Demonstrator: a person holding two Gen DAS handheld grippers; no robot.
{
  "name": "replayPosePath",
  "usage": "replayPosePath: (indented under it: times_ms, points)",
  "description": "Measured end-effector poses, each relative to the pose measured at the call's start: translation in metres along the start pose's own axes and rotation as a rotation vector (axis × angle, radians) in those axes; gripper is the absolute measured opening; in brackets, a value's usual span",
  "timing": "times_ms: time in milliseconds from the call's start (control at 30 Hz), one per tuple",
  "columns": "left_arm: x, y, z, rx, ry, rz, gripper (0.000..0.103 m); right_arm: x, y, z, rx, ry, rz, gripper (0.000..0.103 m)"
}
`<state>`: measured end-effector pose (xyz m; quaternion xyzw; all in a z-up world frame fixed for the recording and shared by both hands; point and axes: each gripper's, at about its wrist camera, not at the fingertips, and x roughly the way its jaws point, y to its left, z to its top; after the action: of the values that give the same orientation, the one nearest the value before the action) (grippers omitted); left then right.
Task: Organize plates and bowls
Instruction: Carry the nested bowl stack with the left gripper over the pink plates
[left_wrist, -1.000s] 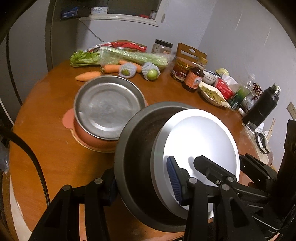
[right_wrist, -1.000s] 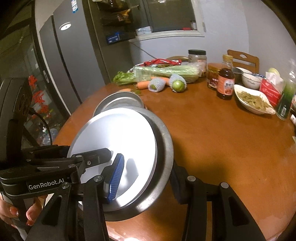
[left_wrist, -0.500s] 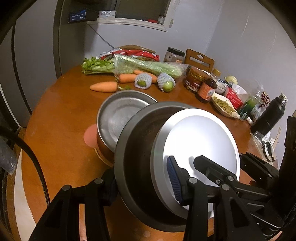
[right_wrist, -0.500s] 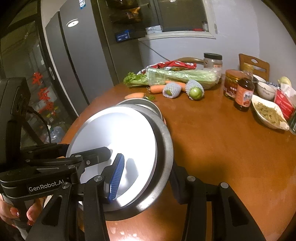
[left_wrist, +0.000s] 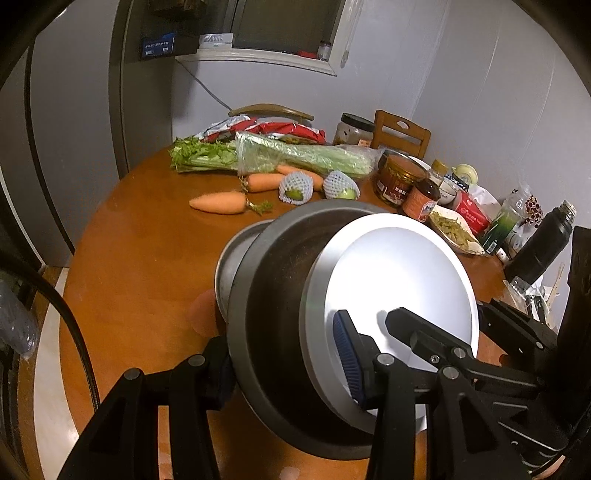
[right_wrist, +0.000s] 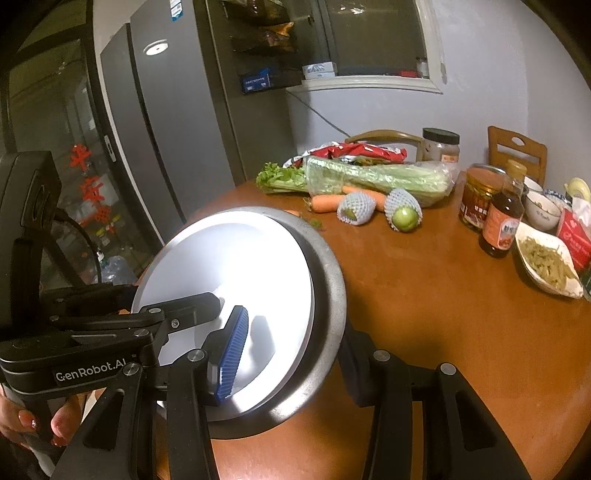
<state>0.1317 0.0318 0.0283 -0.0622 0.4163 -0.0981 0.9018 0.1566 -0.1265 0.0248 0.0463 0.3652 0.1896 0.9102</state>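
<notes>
A dark metal bowl (left_wrist: 273, 295) with a white plate (left_wrist: 399, 280) against its mouth is held tilted above the table. My left gripper (left_wrist: 284, 365) is shut on this stack from one side. My right gripper (right_wrist: 291, 350) is shut on the same bowl (right_wrist: 328, 295) and plate (right_wrist: 236, 266) from the other side. Behind the stack, a steel basin (left_wrist: 236, 258) sits on an orange bowl (left_wrist: 201, 314), mostly hidden.
On the round wooden table (right_wrist: 424, 295) lie celery (left_wrist: 295, 155), carrots (left_wrist: 218, 202), two netted fruits (left_wrist: 295, 186), jars (left_wrist: 395, 179), a sauce bottle (right_wrist: 502, 221), a dish of food (right_wrist: 546, 260) and a black flask (left_wrist: 543, 243). A fridge (right_wrist: 159, 129) stands left.
Both grippers with the bowl and plate have risen and pulled back; the steel basin on the orange bowl has slid behind the held stack.
</notes>
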Motion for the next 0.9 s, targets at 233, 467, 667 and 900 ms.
replayPosePath:
  times_ms: [233, 467, 667, 900]
  points:
    - [0.004, 0.003, 0.019, -0.002, -0.003, 0.008, 0.047, 0.005, -0.003, 0.017, -0.005, -0.009, 0.006, 0.048]
    - [0.028, 0.008, 0.032, -0.004, 0.011, 0.031, 0.047, 0.026, -0.013, 0.030, 0.004, -0.001, 0.017, 0.047]
    - [0.048, 0.018, 0.029, -0.030, 0.022, 0.048, 0.047, 0.049, -0.020, 0.028, 0.000, 0.029, 0.026, 0.047]
    - [0.061, 0.026, 0.030, -0.038, 0.037, 0.061, 0.047, 0.068, -0.023, 0.026, -0.003, 0.041, 0.044, 0.047]
